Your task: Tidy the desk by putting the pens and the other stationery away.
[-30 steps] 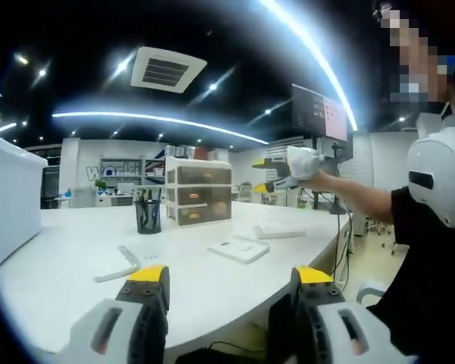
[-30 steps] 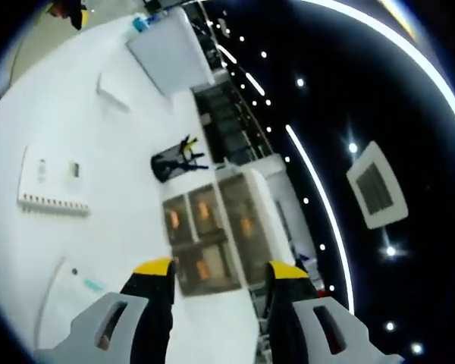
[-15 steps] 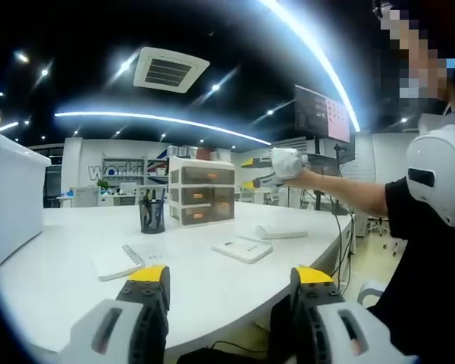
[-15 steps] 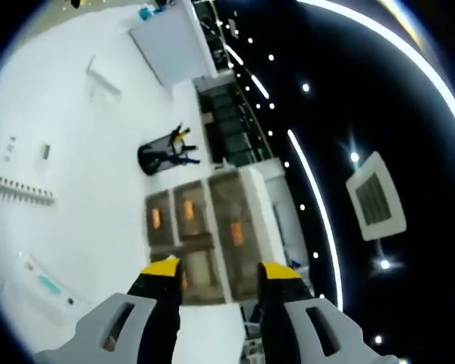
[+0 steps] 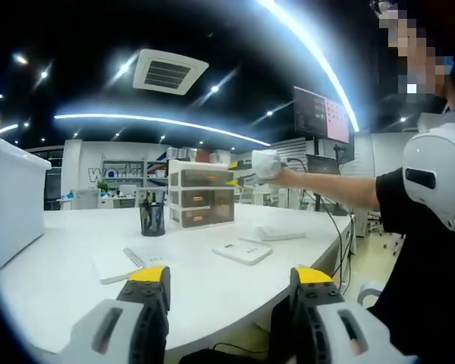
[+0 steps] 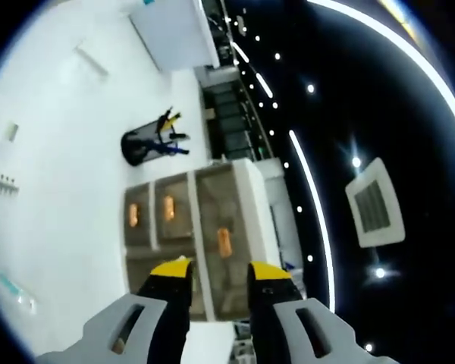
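A black mesh pen holder with several pens stands on the white desk, beside a three-drawer plastic unit. A spiral notebook and two flat white items lie nearer. My left gripper hovers open at the desk's near edge, holding nothing. A person's hand holds my right gripper up at the unit's top right. In the right gripper view, rolled sideways, my right gripper is open and narrow, close before the drawer unit with its orange handles; the pen holder lies beyond.
A large white box stands at the desk's left end, seen too as the box at the top of the right gripper view. A monitor hangs at the back right. The person's sleeve fills the right side.
My right gripper has moved closer to the drawer unit, which looks larger now, and its jaws stand closer together. The left gripper has stayed open with only a slight camera shift.
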Motion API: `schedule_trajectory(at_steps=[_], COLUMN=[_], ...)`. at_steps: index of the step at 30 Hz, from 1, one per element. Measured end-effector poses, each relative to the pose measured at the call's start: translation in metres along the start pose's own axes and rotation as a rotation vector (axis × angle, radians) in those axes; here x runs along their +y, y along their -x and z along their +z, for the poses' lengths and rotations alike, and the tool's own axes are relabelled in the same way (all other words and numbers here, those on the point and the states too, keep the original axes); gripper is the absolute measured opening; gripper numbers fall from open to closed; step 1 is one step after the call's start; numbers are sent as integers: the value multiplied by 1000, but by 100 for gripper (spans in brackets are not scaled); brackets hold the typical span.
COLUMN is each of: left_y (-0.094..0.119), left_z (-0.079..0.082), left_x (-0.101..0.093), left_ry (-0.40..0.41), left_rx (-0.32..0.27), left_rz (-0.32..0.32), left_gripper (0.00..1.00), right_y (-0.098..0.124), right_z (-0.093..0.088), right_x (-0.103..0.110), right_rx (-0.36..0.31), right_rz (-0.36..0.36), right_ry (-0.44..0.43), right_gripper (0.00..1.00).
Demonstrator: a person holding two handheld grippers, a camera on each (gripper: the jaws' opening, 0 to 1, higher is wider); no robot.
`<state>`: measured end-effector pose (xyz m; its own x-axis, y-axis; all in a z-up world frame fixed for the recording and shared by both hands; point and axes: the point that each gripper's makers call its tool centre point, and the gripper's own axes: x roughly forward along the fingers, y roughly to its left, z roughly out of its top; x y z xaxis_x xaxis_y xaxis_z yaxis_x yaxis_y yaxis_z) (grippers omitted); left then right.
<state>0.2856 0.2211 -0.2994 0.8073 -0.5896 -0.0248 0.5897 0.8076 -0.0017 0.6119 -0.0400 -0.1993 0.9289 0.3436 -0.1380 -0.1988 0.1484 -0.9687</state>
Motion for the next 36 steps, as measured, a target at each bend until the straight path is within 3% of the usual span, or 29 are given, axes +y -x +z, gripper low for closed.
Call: schedule_trajectory(at_steps=[8,19,33,36], left_y=[-2,-6,-10,-12], left_z=[0,-3,-6,-8], left_x=[-1,-4,-7,-9], left_ry=[-4,-4,17,20], left_rx=[5,20,19,25], left_rz=[-5,-17,-36,-41], left_gripper=[63,62,61,61], right_y=[-28,-53,-60,-60], right_z=[-7,-12,-18,-17], right_x=[2,3,-1,-1], right_rx=[5,19,18,17], right_rz=[-6,-13,-43,-59], right_ry=[93,109,138,178], right_gripper=[21,19,14,12])
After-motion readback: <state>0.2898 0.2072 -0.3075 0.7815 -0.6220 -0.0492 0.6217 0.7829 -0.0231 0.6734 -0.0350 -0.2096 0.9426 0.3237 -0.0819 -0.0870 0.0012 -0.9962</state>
